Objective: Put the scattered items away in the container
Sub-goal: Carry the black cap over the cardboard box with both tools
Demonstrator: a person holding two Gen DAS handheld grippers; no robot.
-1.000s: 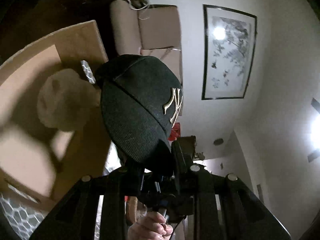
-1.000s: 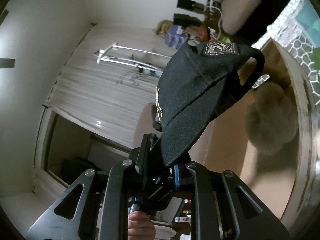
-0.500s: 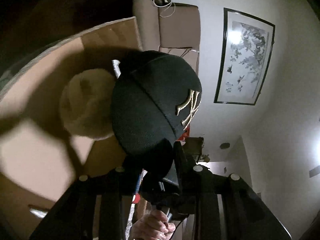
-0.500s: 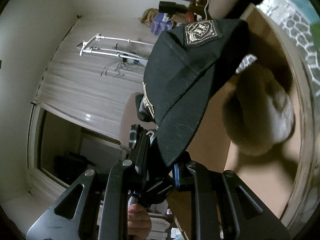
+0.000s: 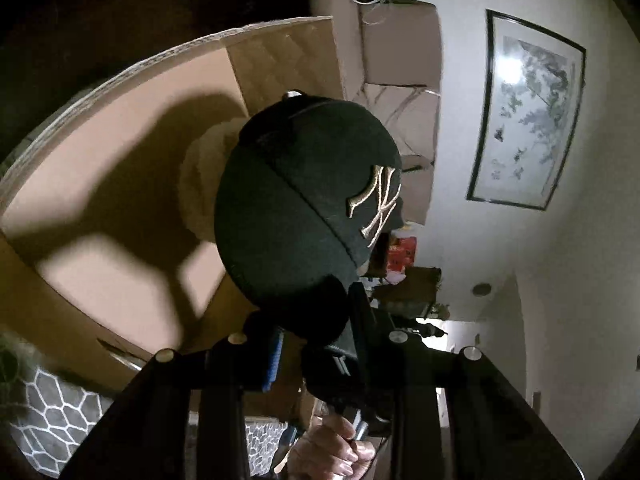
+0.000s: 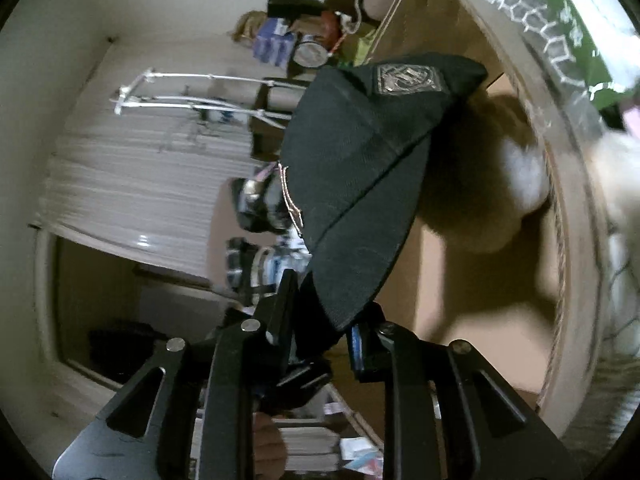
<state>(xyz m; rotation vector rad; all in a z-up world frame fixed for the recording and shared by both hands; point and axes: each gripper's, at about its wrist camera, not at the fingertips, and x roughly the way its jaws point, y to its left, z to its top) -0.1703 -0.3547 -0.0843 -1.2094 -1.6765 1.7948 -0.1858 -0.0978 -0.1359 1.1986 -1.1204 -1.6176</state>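
Note:
A black cap [image 5: 296, 208] with a gold embroidered logo hangs over an open cardboard box [image 5: 120, 152]. My left gripper [image 5: 318, 336] is shut on the cap's rear edge, with the fabric bunched between its fingers. In the right wrist view the cap [image 6: 360, 168] shows its brim and a gold sticker. My right gripper [image 6: 320, 328] holds the brim tip, and its jaws are opening with the brim still between the pads. A fluffy beige item [image 5: 200, 176] lies inside the box [image 6: 460, 280], partly hidden behind the cap. It also shows in the right wrist view as a fluffy beige item [image 6: 500, 184].
A grey honeycomb rug [image 5: 52, 412] lies under the box. A beige sofa [image 5: 400, 52] and a framed picture [image 5: 528, 112] stand beyond it. A metal drying rack [image 6: 192, 92] and a cluttered shelf are on the other side. A person's hand [image 5: 332, 448] grips the opposite gripper's handle.
Both grippers have sunk with the cap toward the box, whose inside and fluffy item now loom larger. The right gripper's fingers stand slightly wider apart around the brim.

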